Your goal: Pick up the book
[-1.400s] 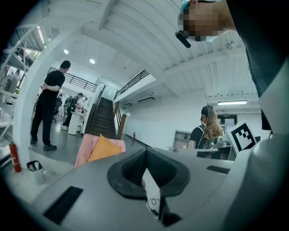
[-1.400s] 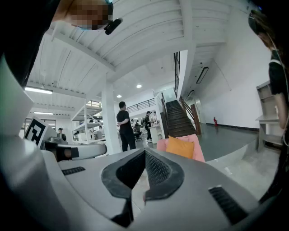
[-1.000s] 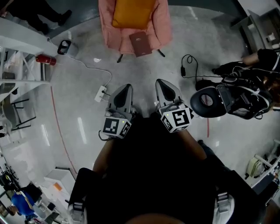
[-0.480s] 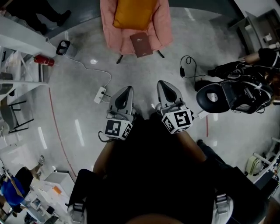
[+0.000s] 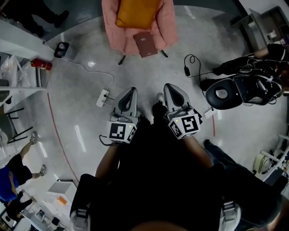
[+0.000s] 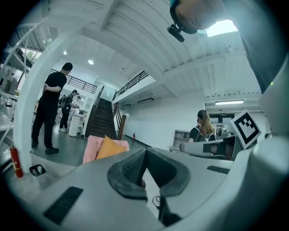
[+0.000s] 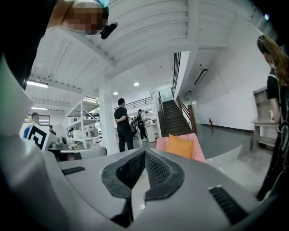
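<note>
A brown book (image 5: 145, 43) lies on the front of the seat of a pink armchair (image 5: 113, 27), below an orange cushion (image 5: 137, 12). The chair stands well ahead of me across bare floor. My left gripper (image 5: 129, 92) and right gripper (image 5: 170, 88) are held side by side at waist height, pointing toward the chair, both far short of it. Each is shut with nothing between its pads. The left gripper view shows its closed jaws (image 6: 145, 155) with the armchair (image 6: 92, 149) in the distance. In the right gripper view the armchair (image 7: 198, 149) sits behind the closed jaws (image 7: 145, 155). The book is hidden in both gripper views.
A white power strip (image 5: 104, 95) with its cable lies on the floor left of my path. A black cable (image 5: 192, 67) and a black office chair (image 5: 223, 92) with a seated person are at the right. Shelving and a red extinguisher (image 5: 38, 64) stand at the left.
Both grippers have moved a little forward toward the armchair. A shoe now shows on the floor between them. The person at the lower left has walked.
</note>
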Available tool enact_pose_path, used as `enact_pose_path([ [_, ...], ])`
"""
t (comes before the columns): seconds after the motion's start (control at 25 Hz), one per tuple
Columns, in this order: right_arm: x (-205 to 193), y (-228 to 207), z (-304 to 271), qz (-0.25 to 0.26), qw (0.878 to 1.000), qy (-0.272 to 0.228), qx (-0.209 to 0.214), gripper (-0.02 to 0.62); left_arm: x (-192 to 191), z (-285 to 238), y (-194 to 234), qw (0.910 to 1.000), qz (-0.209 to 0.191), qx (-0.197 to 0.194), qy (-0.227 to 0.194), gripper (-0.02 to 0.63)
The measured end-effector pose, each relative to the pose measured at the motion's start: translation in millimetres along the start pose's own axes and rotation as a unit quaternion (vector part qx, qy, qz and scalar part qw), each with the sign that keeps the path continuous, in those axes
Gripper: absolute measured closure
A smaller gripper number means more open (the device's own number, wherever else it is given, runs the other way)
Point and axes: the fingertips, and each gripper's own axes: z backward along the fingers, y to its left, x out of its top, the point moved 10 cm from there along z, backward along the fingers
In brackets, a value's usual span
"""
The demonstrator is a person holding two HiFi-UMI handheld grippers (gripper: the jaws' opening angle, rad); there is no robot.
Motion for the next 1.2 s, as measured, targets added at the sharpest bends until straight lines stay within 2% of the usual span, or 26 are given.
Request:
enact_pose_path([
  [0.28,-5,-17,-22,-0.007,1.000,0.008,-0.001,0.595,-1,-26,14,0.9998,0.014,0.014,-0.008,0.598],
  [0.56,4,-56,-61,-0.015,1.000,0.006,0.013,0.595,3,-83,23,0.9998,0.010,0.018,-0.006,0.598],
  [0.88,19,-126,-120,-0.018,1.000,0.003,0.010,0.595,13,-162,45,0.9988,-0.010,0.045,0.014,0.598],
  [1.08,25,-167,-154,-0.031,0.999,0.001,0.022,0.595,15,-211,46,0.9977,-0.007,0.060,0.031,0.598],
  [1.2,29,-184,-168,-0.031,0.999,0.001,0.037,0.595,13,-235,42,0.9968,-0.019,0.066,0.040,0.598],
])
